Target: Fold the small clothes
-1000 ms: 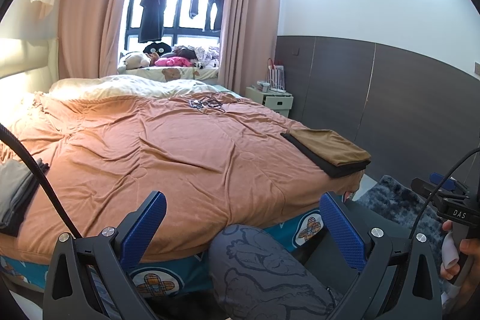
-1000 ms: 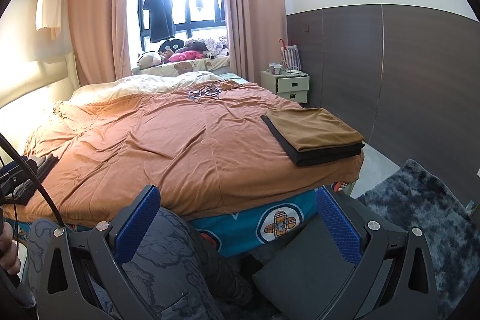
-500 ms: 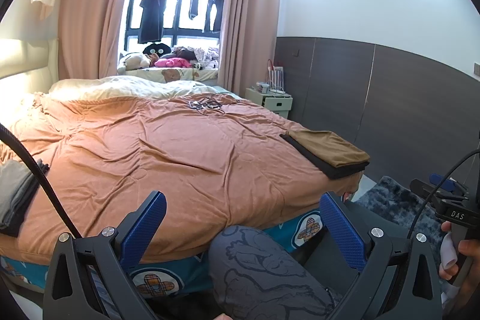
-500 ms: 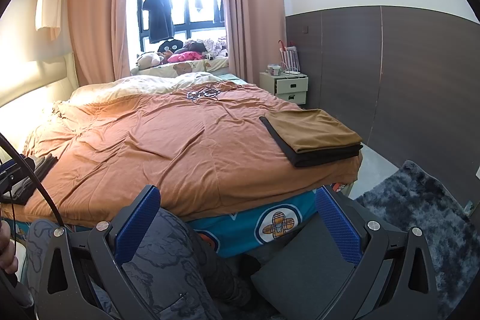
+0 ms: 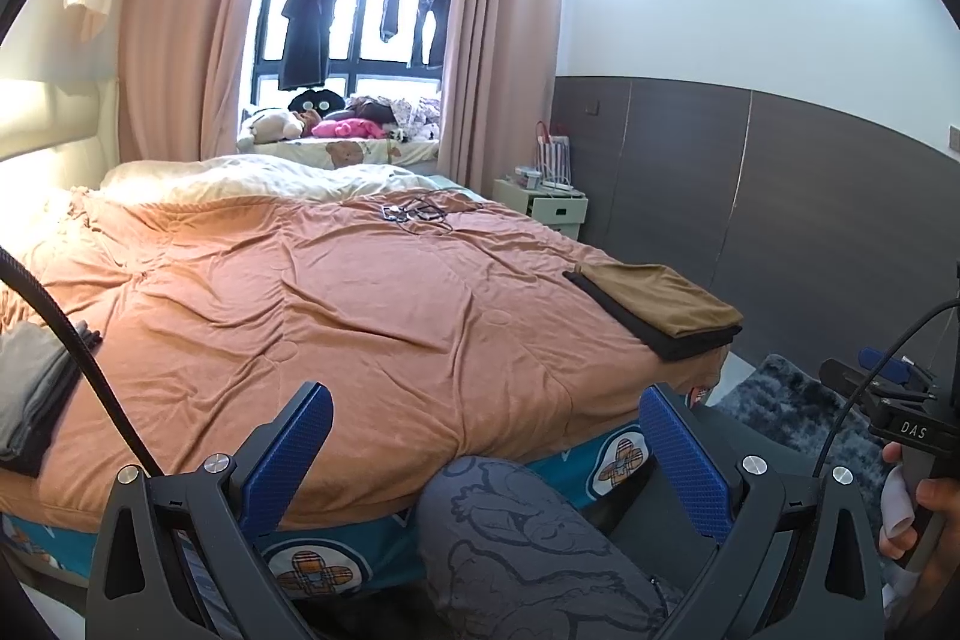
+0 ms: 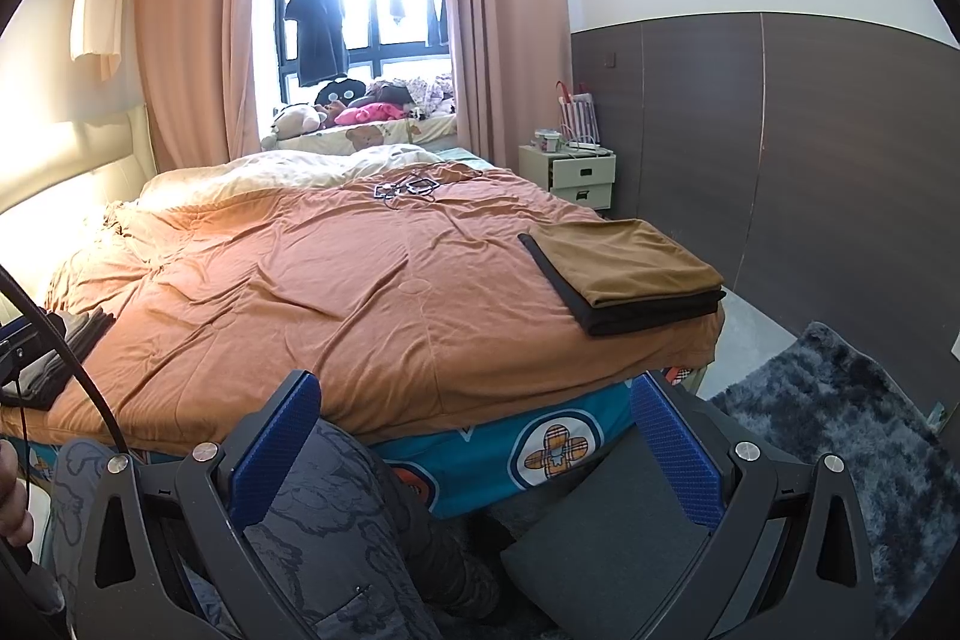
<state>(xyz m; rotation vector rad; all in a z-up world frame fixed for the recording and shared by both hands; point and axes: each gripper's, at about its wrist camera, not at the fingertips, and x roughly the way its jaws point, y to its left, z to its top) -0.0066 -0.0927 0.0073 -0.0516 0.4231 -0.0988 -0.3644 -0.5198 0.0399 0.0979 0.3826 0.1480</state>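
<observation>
A folded brown cloth lies on a folded black one at the bed's near right corner; the stack also shows in the right wrist view. A pile of grey clothes lies at the bed's left edge, and shows in the right wrist view. My left gripper is open and empty, held off the foot of the bed above my knee. My right gripper is open and empty, also short of the bed edge.
The bed has an orange cover. Cables and small items lie near its far end. A white nightstand stands at the right wall. A dark shaggy rug lies on the floor at right. My knee is below the grippers.
Both views have shifted only slightly. Both grippers stay open and empty.
</observation>
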